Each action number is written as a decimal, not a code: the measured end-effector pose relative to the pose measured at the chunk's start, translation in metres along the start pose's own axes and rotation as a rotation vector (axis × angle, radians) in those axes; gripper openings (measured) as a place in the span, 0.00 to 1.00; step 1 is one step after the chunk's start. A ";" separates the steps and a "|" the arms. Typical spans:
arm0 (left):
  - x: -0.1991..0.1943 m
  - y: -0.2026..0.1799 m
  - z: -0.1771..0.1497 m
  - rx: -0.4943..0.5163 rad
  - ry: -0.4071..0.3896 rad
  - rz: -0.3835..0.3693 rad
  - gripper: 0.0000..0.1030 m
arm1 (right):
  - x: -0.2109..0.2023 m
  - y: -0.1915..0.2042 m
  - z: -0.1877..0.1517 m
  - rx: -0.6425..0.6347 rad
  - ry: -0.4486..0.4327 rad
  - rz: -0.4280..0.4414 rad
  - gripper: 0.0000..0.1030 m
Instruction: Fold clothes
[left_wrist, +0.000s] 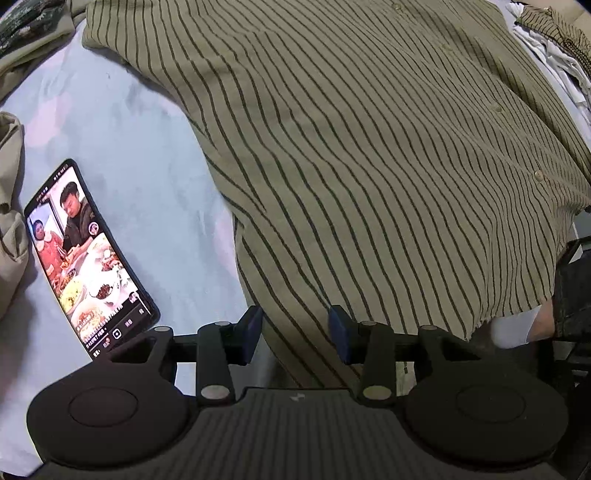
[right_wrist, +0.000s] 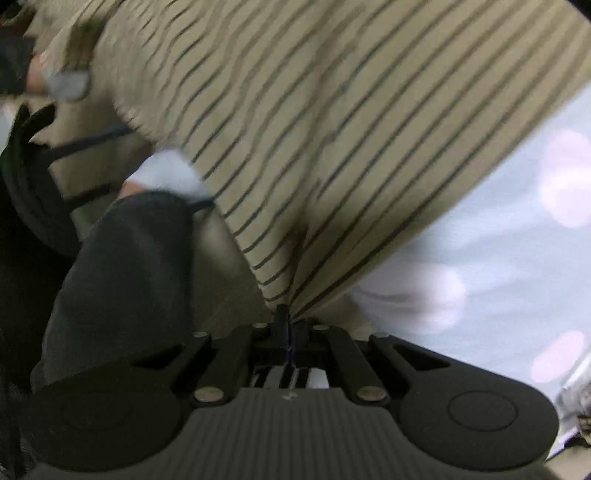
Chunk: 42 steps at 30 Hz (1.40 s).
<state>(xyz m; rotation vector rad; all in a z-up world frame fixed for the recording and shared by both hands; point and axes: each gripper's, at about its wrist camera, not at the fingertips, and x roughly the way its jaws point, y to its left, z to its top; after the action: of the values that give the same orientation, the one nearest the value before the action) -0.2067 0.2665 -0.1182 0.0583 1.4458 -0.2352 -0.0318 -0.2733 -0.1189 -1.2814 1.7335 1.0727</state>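
while the left gripper hangs half open over the striped shirt, the right gripper seems pinched tight on its hem.

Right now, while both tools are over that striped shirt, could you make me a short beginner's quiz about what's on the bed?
1. True or false: the right gripper is shut on the striped shirt.
2. Which object lies beside the shirt on the light blue sheet: A) a phone, B) a book, C) a hanger?
3. How do the left gripper's jaws stand?

Key:
1. True; the shirt's hem is pinched between the closed jaws.
2. A; the phone lies face up, its screen lit.
3. Apart, with the shirt's edge in the gap; pads not visibly pressing.
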 end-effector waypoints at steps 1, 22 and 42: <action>0.001 0.000 0.000 -0.001 0.010 -0.003 0.37 | 0.001 0.002 0.001 -0.011 0.012 0.000 0.02; 0.013 -0.020 -0.045 -0.104 0.065 -0.053 0.44 | 0.030 0.005 -0.013 0.037 -0.081 -0.085 0.11; -0.013 -0.029 -0.062 -0.113 0.048 -0.107 0.00 | 0.012 -0.016 -0.027 0.127 -0.174 -0.089 0.28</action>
<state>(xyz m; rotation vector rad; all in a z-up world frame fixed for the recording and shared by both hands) -0.2746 0.2507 -0.1101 -0.1066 1.5098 -0.2405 -0.0214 -0.3048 -0.1224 -1.1412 1.5738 0.9771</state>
